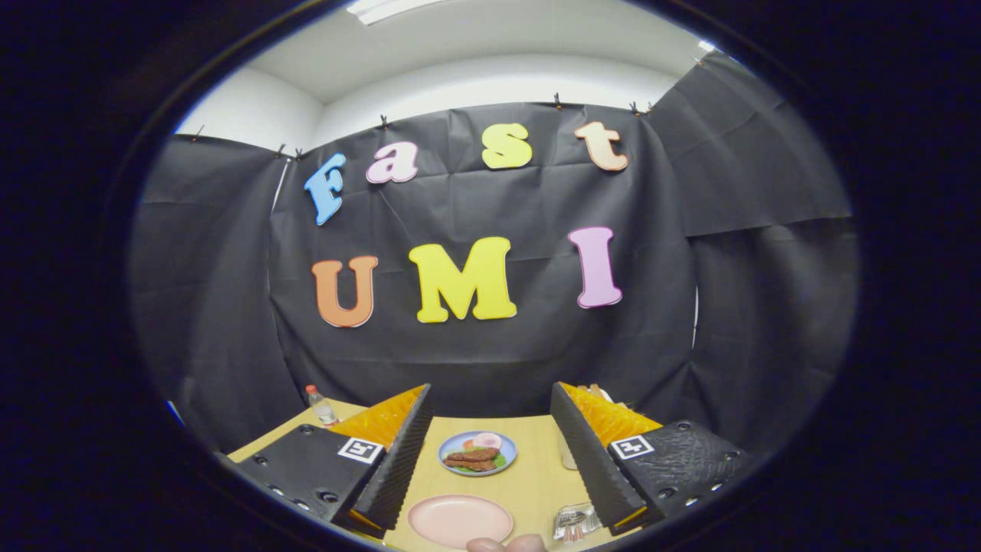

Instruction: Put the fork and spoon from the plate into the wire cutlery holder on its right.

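Observation:
My gripper (490,389) is open and held high above a wooden table (529,479), with nothing between its fingers. Below and between the fingers lies a pink oval plate (458,520) whose visible surface looks bare. To its right, partly behind the right finger (594,452), stands the wire cutlery holder (575,521). Something silvery glints in it, but I cannot tell what. Both plate and holder are far below the fingertips.
A blue plate with food (477,452) sits beyond the pink plate, mid-table. A small bottle (322,406) stands at the far left corner. A pale cup (568,458) peeks out by the right finger. A person's fingertips (506,544) show nearest to me.

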Motion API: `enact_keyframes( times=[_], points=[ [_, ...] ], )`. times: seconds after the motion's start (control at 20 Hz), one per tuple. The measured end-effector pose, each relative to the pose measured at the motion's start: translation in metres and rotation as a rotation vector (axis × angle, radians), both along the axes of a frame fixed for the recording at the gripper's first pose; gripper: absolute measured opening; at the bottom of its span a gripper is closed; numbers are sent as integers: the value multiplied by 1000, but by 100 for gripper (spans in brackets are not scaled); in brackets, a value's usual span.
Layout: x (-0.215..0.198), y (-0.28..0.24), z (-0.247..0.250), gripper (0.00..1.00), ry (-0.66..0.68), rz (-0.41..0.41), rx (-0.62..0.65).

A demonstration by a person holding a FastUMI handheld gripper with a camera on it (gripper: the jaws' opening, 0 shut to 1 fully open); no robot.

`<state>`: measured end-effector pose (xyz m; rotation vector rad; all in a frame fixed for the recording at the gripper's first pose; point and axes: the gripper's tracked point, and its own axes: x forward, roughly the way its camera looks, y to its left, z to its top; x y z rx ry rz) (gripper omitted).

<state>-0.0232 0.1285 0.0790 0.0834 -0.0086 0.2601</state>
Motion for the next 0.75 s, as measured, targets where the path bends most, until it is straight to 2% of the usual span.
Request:
enact_keyframes(
  times=[0.25,0.45,0.75],
  points=[
    [-8,-1,6,92,-13,-18,5],
    [-15,-4,26,93,-100,-45,9],
    [-20,5,23,95,-89,-36,5]
  ],
)
